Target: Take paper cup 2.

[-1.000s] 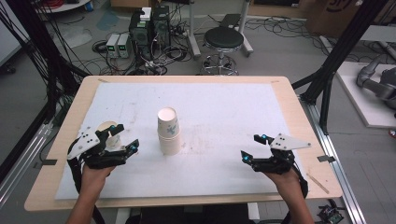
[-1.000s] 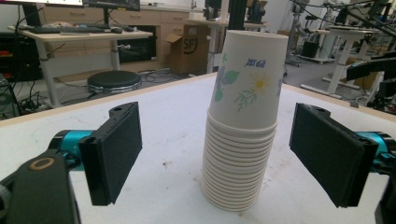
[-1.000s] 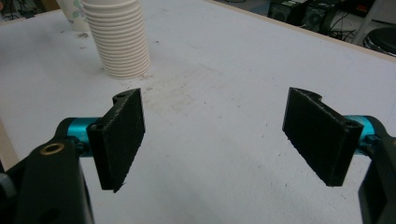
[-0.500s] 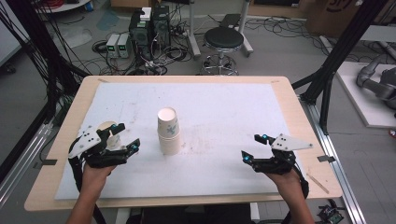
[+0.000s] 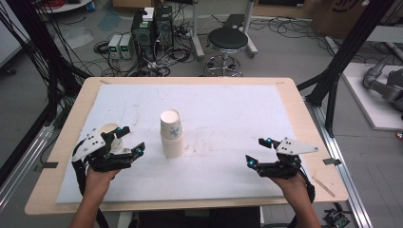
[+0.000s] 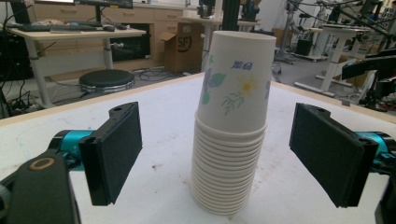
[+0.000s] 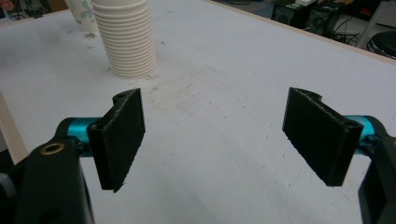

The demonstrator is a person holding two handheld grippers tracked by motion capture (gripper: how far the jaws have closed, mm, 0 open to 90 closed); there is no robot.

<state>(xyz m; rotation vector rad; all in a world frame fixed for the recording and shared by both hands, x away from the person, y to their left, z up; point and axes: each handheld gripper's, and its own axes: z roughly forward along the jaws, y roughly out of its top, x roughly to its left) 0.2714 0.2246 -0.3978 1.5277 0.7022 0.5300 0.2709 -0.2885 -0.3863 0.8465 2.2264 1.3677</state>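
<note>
Two grippers rest low over the tabletop, and the stack of paper cups stands upright between them, its long axis vertical. The left gripper is much the nearer: the stack sits just ahead of its jaws, a little to their right in the high view, while the right gripper lies well apart from it on the far side. In the left gripper view the stack rises between the two black pads but touches neither; the jaws stand spread wide and hold nothing, so a short push forward would seem enough to bracket the cups. The right gripper is likewise spread and empty, with bare tabletop between its pads; the stack lies farther off, ahead and to the left of its jaws. The high view alone shows a single cup behind the left gripper, partly hidden by it, whereas the right gripper view shows it just beyond the stack. The left gripper view gives what the high view cannot: the many nested rims below the flowered top cup.
</note>
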